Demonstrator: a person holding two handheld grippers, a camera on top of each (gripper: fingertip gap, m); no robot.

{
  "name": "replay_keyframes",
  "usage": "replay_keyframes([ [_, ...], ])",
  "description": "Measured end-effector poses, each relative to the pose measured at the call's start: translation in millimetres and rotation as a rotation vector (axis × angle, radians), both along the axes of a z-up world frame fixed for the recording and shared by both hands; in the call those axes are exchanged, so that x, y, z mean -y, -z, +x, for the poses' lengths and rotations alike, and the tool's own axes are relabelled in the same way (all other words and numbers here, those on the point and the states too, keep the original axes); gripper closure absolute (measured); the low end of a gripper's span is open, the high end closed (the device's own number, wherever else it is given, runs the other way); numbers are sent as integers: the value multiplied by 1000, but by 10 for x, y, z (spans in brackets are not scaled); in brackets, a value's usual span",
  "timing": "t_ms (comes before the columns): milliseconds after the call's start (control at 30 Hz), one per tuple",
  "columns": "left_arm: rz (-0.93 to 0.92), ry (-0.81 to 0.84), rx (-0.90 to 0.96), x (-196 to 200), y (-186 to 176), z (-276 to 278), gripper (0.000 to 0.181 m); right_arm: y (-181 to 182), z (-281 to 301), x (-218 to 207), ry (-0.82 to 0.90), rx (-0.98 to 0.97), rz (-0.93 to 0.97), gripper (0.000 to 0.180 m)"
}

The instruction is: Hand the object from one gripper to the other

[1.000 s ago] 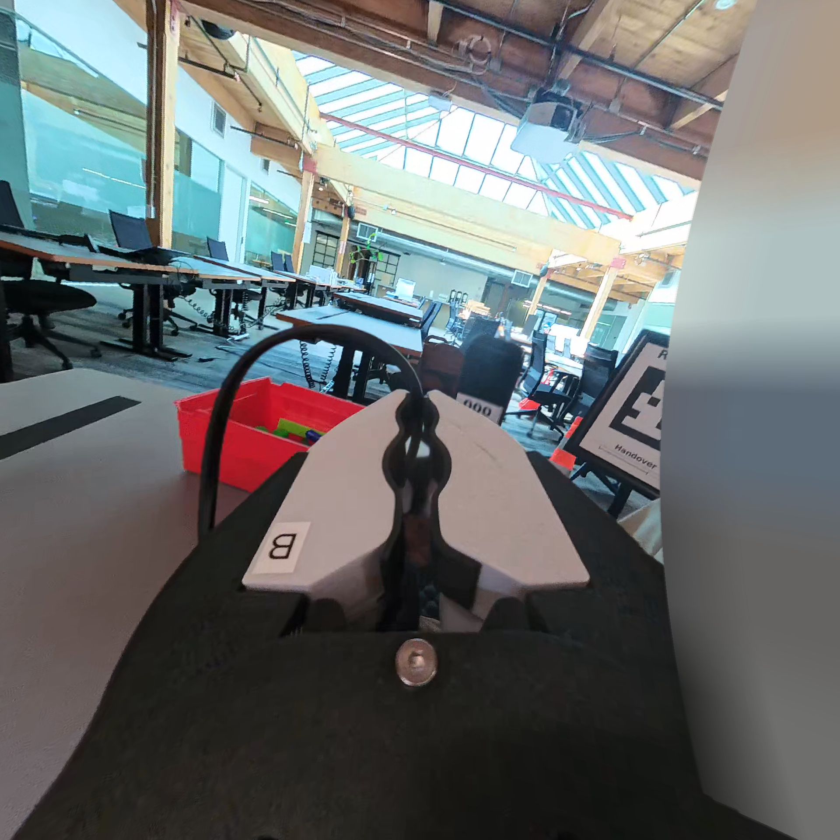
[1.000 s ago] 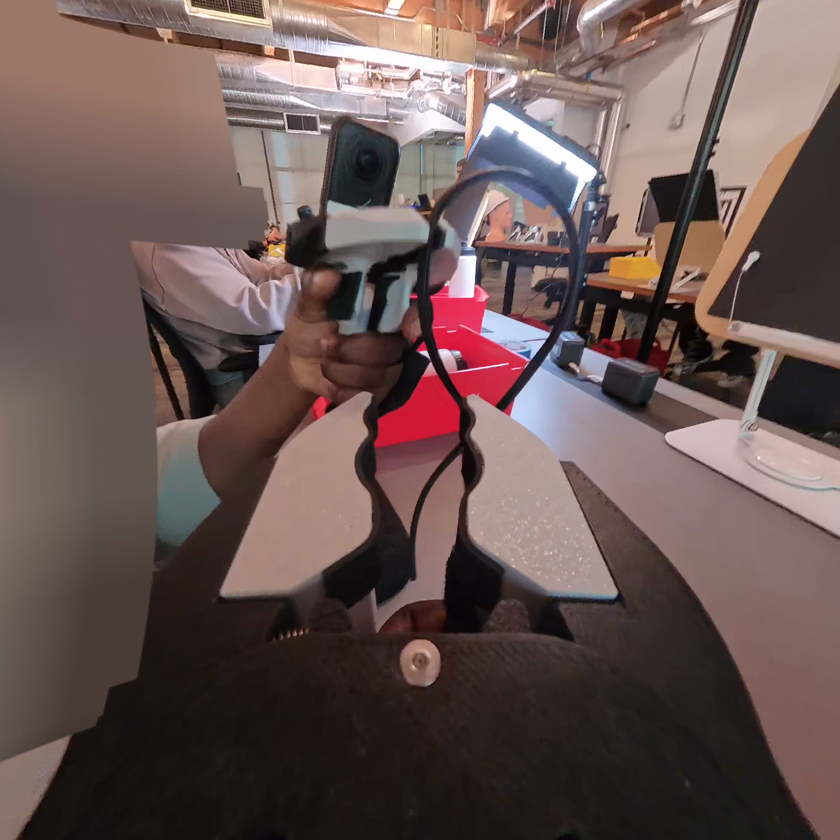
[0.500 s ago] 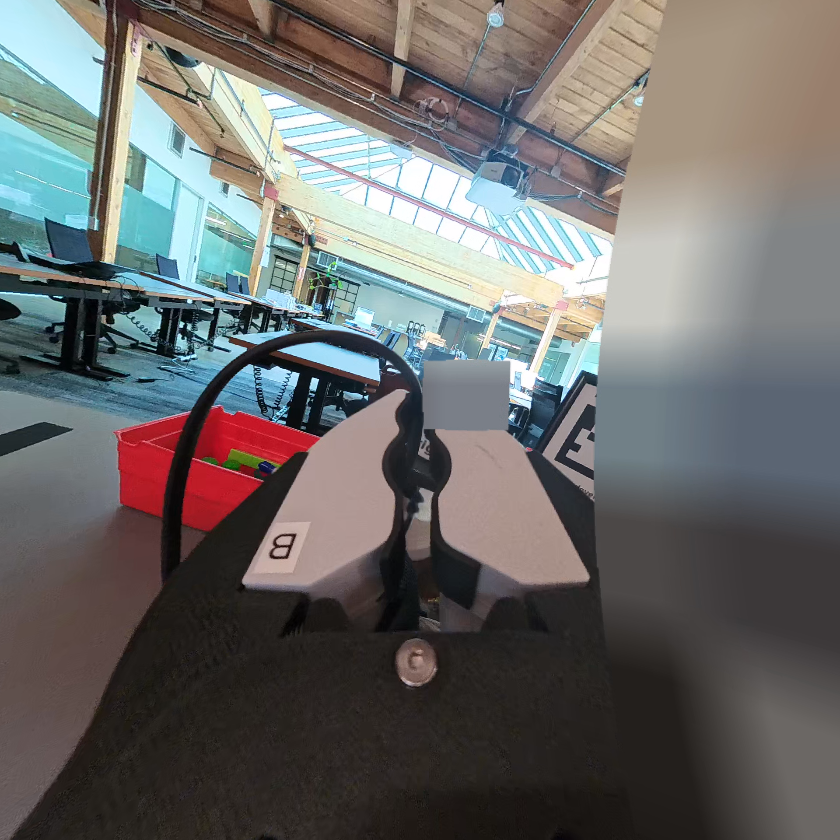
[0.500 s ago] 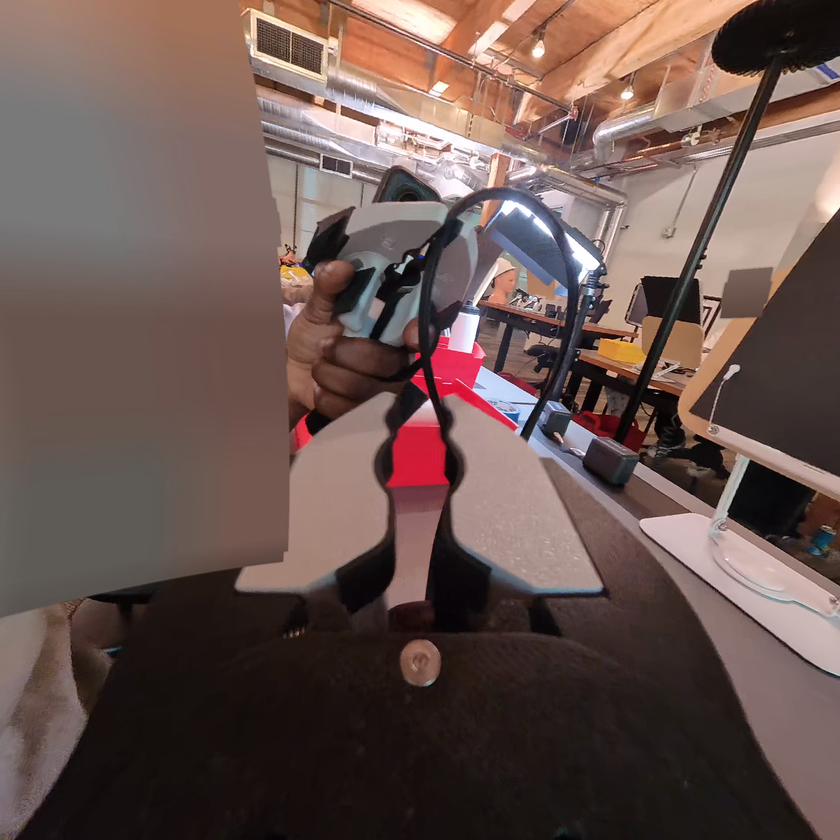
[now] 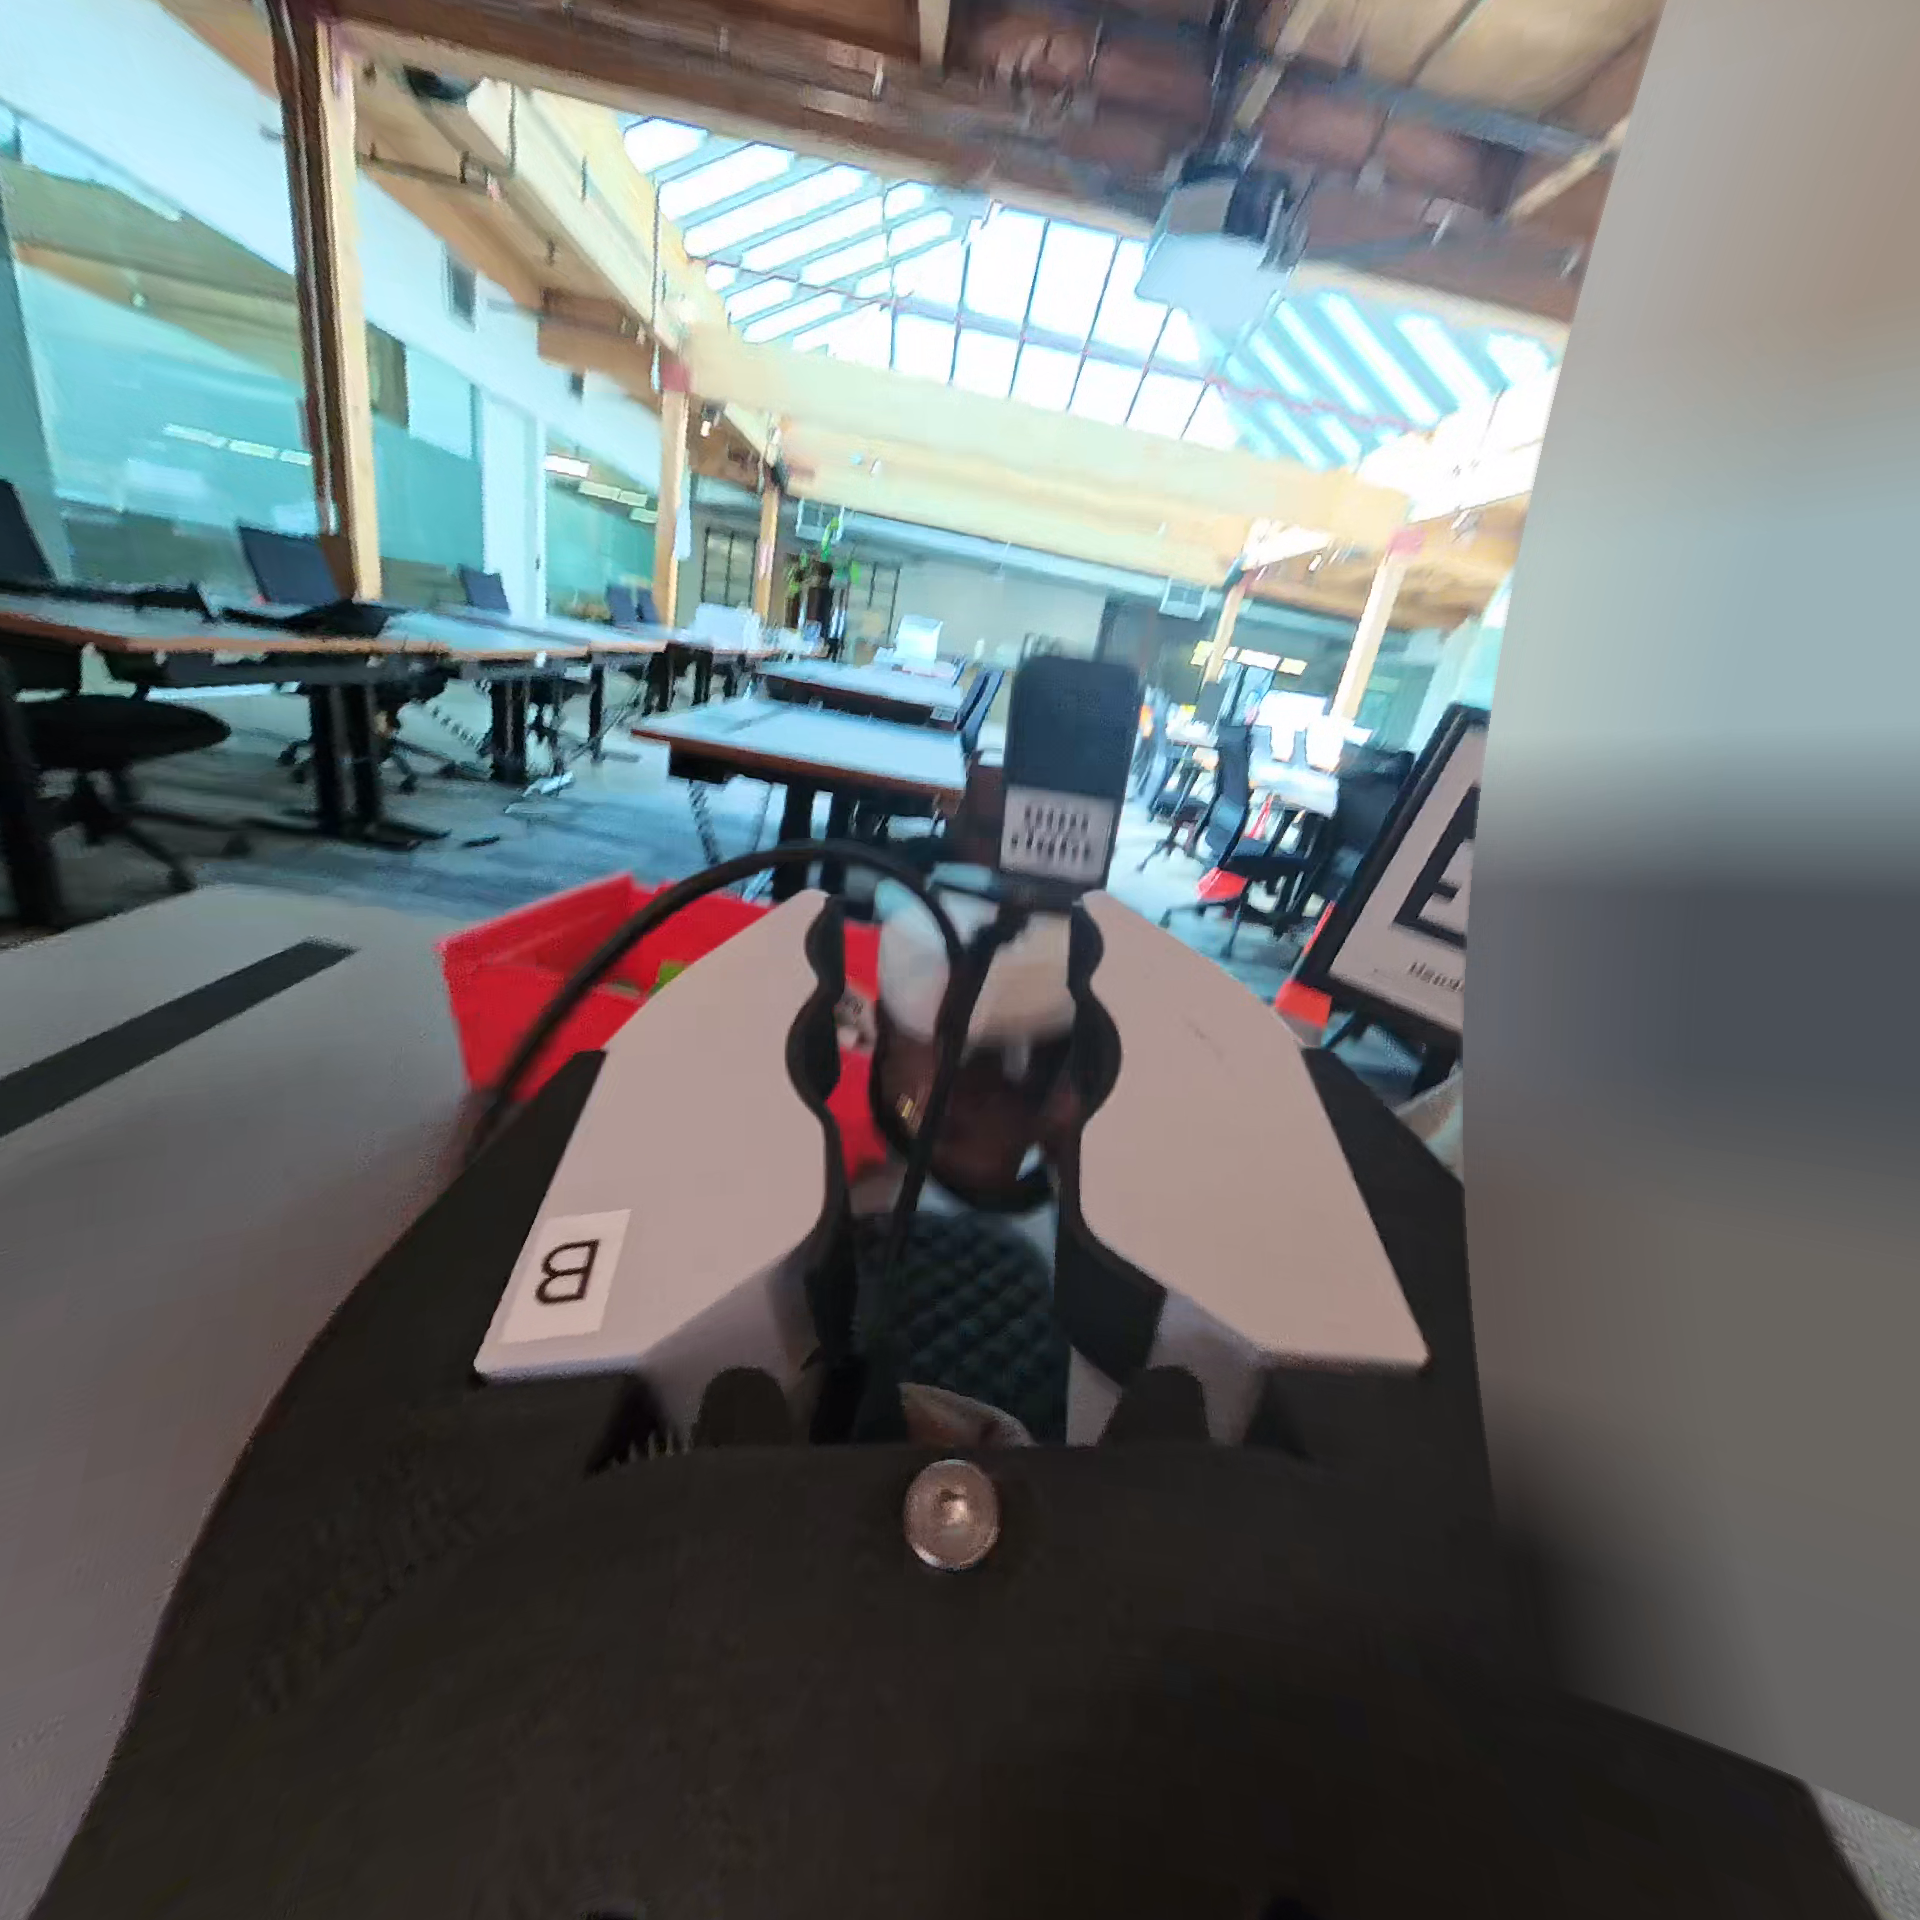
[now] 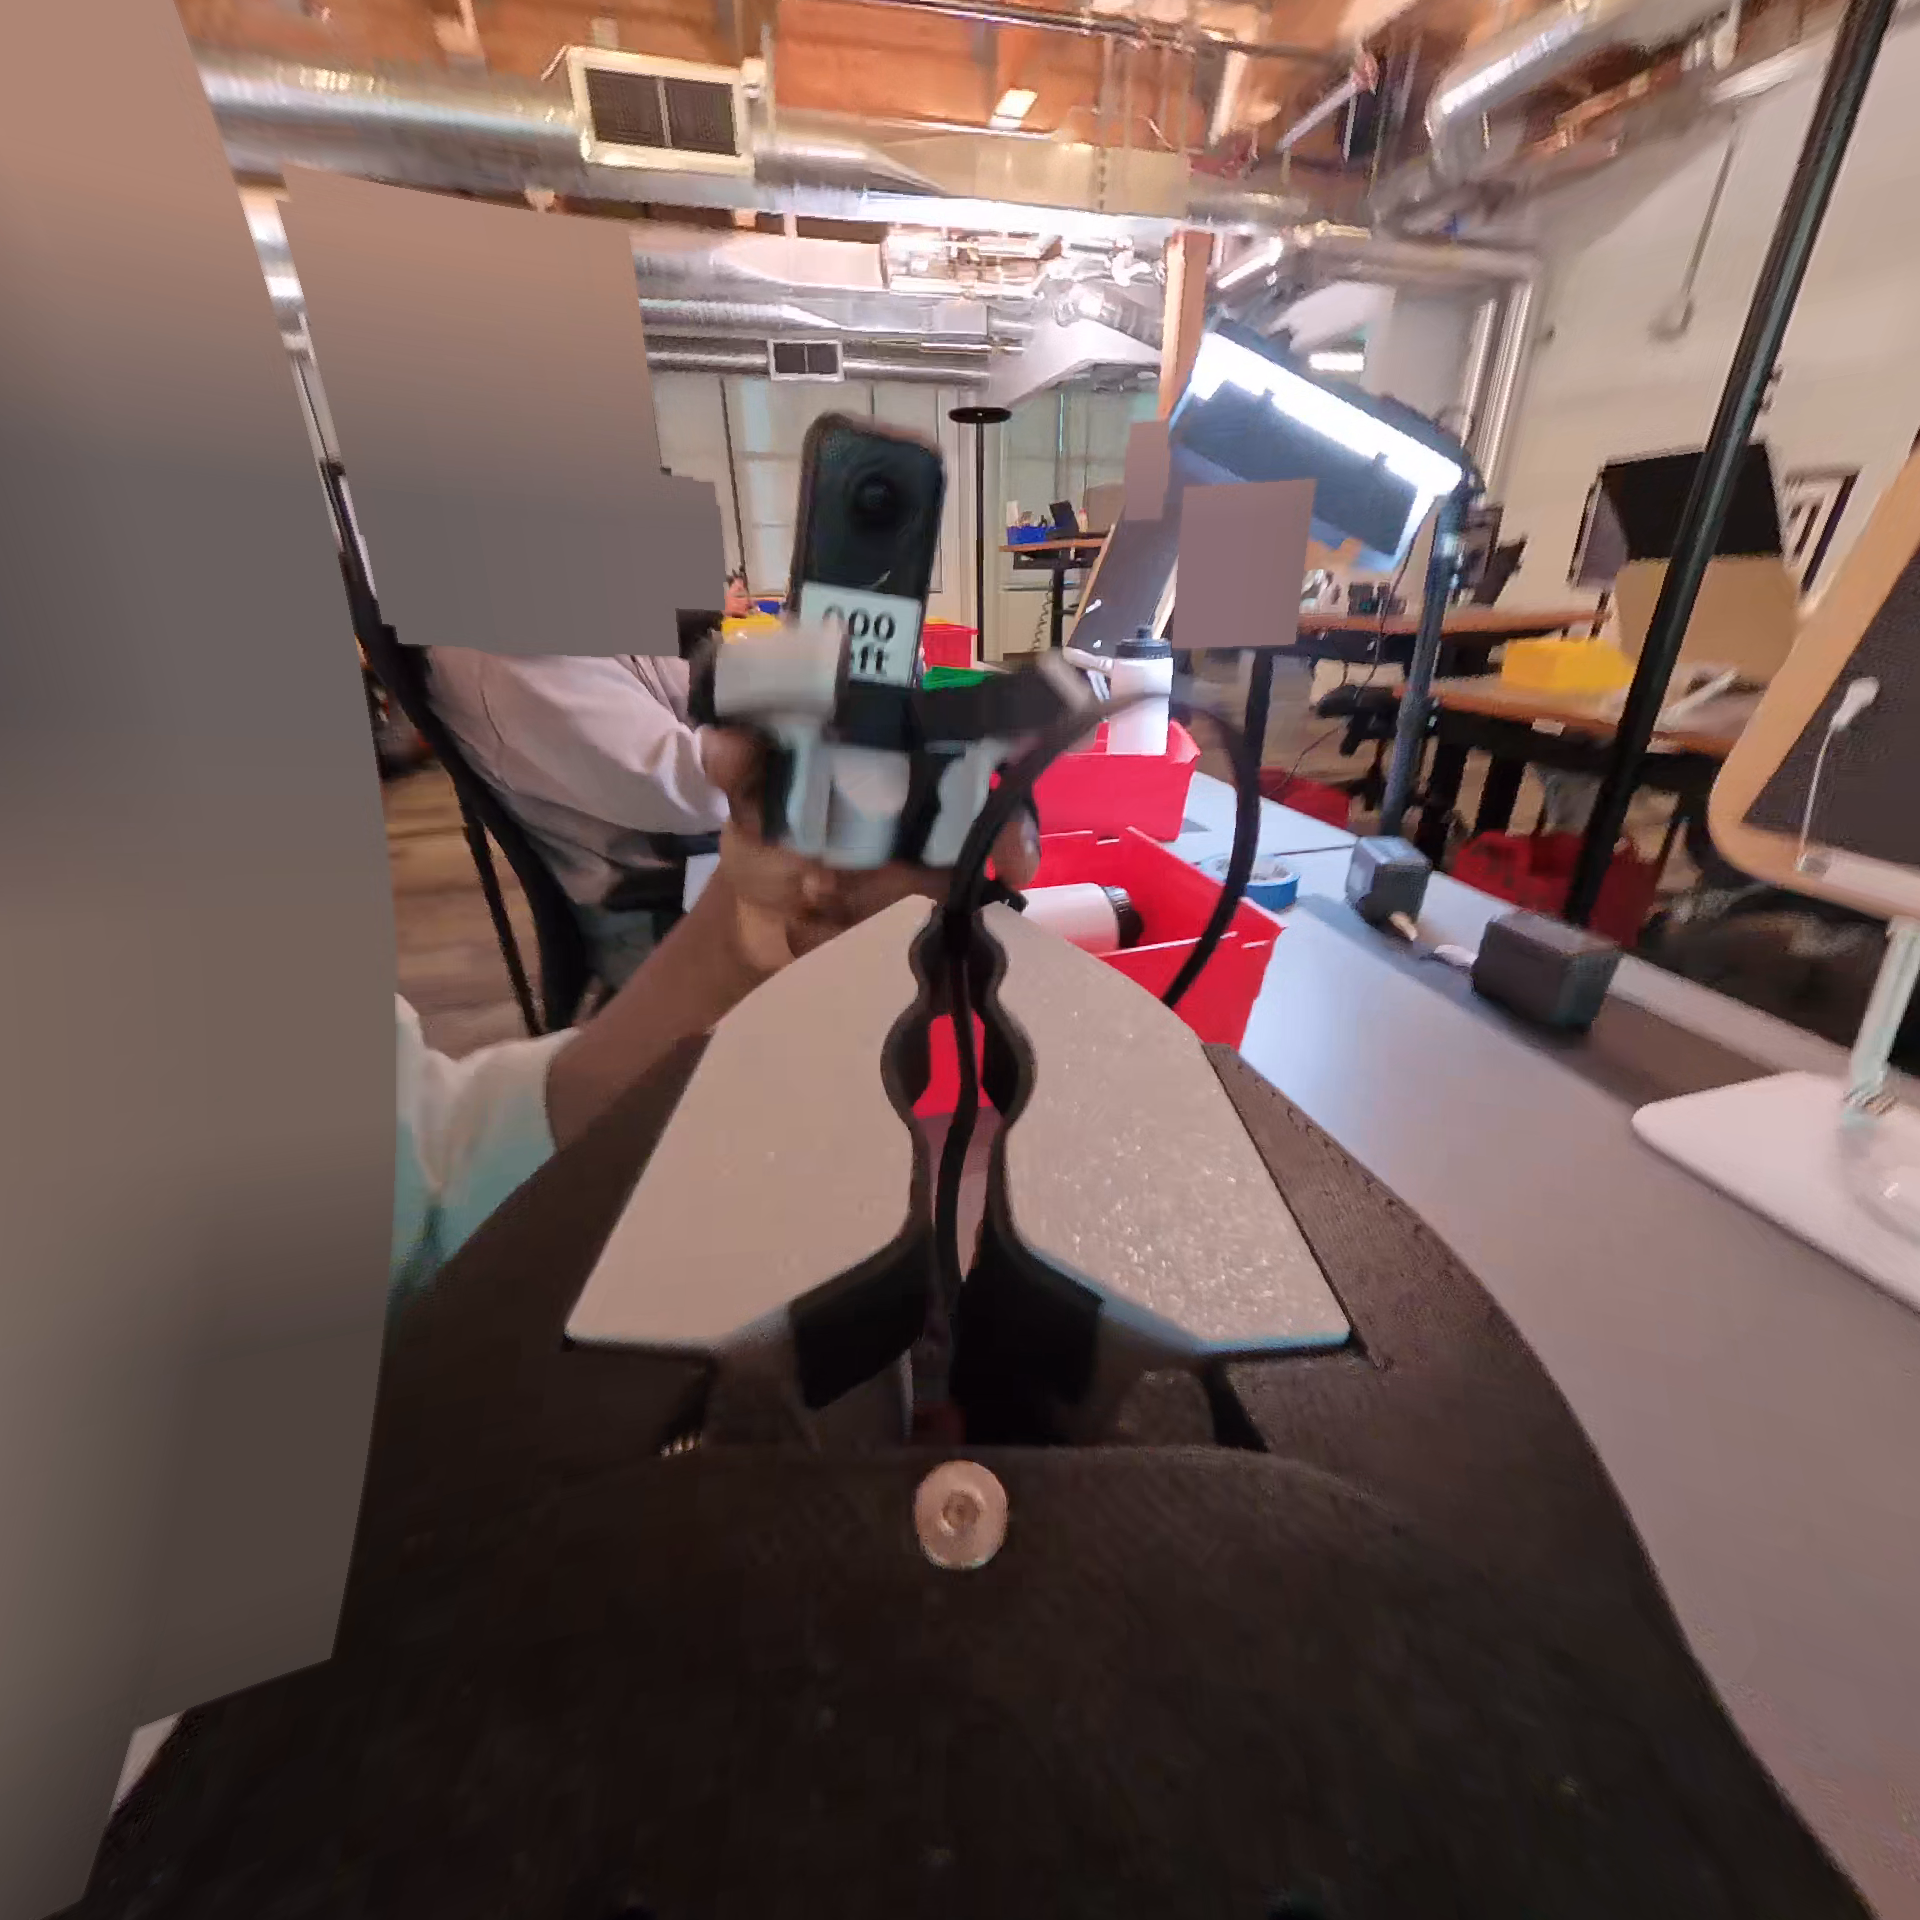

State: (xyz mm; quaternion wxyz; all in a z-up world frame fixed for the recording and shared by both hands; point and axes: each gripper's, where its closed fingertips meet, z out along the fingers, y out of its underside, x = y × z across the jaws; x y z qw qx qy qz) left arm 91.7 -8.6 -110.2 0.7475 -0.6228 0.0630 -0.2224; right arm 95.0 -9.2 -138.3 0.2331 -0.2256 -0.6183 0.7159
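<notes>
On the left, our left gripper (image 5: 951, 935) stands spread, the black cable (image 5: 665, 914) looping over its left finger and down through the gap without being pinched. A red bin (image 5: 520, 987) sits on the grey desk (image 5: 208, 1091) behind. On the right, our right gripper (image 6: 958, 925) is pressed together on the cable (image 6: 961, 1039), which arcs rightward.

Motion blur smears the right claw (image 5: 977, 997) ahead of the left claw (image 5: 951, 1039). The black cable (image 6: 961, 1091) runs back between the right claw's (image 6: 958, 940) fingers, its end hidden.
</notes>
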Motion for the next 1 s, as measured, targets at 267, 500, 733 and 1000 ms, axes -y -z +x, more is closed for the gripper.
replay_keyframes([
  [267,-239,-36,-198,-133,816,171,157,-138,13,-110,-14,100,-56,176],
  [500,-178,-3,-110,-137,688,173,177,-182,16,-163,21,67,-84,171],
  [733,-38,43,97,-121,307,74,177,335,21,-23,18,159,-55,148],
  [1000,2,91,149,-184,105,115,177,661,32,299,-67,167,35,173],
])
